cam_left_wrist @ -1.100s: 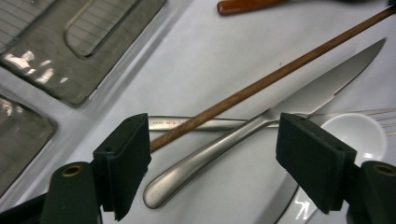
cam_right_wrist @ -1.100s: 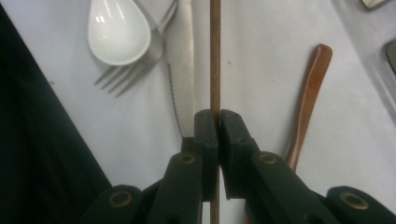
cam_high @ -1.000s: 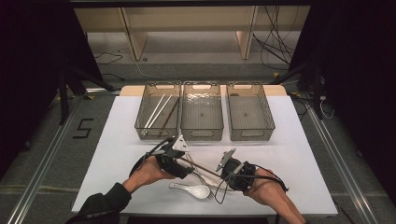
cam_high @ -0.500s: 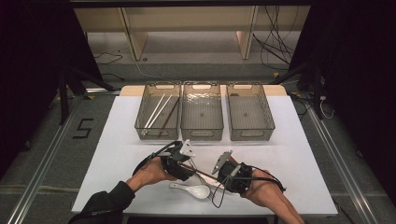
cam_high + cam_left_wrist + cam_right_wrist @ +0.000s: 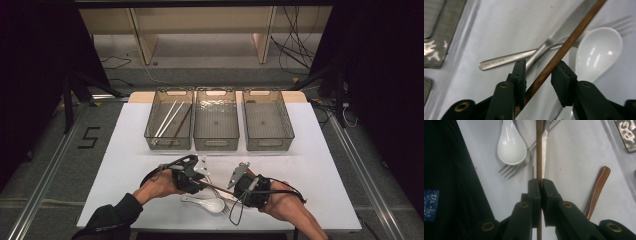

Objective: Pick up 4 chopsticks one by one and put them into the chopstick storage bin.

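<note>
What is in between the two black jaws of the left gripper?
In the left gripper view, a brown wooden chopstick runs slantwise between the jaws of the left gripper, which have just been closing; a gap remains at one pad.

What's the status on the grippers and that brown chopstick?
Right gripper shut on brown chopstick. Left gripper closing around it, pads not yet pressing. Nothing blocking.

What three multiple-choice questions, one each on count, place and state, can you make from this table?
1. How many bins are there? A two, B three, C four.
2. Where is the spoon? A on the table, B in a bin, C on the floor.
3. The right claw is: A open, B shut on a fork, C shut on the chopstick.
Key: B, three stand in a row; A, it lies on the white top; C, its jaws pinch the brown stick.
</note>
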Demonstrator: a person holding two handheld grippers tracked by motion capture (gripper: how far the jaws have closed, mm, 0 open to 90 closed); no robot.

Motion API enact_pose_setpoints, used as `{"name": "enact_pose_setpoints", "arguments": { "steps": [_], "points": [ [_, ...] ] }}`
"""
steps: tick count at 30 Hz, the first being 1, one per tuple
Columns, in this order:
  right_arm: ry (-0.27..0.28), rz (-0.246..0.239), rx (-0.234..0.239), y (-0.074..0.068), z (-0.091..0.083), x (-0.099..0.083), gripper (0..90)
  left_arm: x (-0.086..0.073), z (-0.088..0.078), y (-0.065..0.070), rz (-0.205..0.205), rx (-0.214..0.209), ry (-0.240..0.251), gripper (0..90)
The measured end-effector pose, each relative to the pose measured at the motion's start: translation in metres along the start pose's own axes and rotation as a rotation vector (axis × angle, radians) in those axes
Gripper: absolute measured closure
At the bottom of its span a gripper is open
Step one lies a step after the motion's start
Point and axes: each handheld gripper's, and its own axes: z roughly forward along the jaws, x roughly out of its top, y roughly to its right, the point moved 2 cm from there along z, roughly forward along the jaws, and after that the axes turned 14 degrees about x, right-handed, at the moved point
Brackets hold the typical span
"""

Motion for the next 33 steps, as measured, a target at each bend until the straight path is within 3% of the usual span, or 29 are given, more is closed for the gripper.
{"name": "enact_pose_setpoints", "arguments": {
  "steps": [5,10,13,15,16,18,22,25,29,33],
  "points": [
    [0.0,-0.049,0.02,0.004,0.001,-0.005,86.3,0.002,-0.006,0.005,0.056,-0.039,-0.034,70.3],
    [0.009,-0.075,0.051,0.01,0.0,-0.011,84.5,0.003,-0.011,0.012,0.106,-0.082,-0.028,75.9],
    [0.018,-0.045,0.047,0.012,-0.002,-0.014,82.7,0.003,-0.012,0.015,0.127,-0.114,-0.025,78.8],
    [0.021,-0.065,0.043,0.016,-0.002,-0.015,81.4,0.003,-0.012,0.018,0.148,-0.141,-0.022,80.7],
    [0.025,-0.036,0.035,0.015,-0.003,-0.015,79.9,0.003,-0.013,0.019,0.155,-0.148,-0.017,82.1],
    [0.04,-0.027,0.02,0.019,-0.003,-0.015,75.7,0.004,-0.014,0.02,0.136,-0.155,-0.032,83.2],
    [0.094,0.01,-0.037,0.024,-0.009,-0.014,56.8,0.003,-0.017,0.014,0.094,-0.147,-0.037,83.4],
    [0.139,0.047,-0.038,0.026,-0.014,-0.013,47.1,0.001,-0.018,0.009,0.062,-0.141,-0.044,83.4],
    [0.176,0.068,-0.091,0.03,-0.018,-0.014,39.1,-0.003,-0.018,0.0,0.027,-0.119,-0.059,83.4],
    [0.193,0.09,-0.122,0.03,-0.019,-0.015,34.1,-0.006,-0.019,-0.006,-0.035,-0.099,-0.063,83.3]
  ]
}}
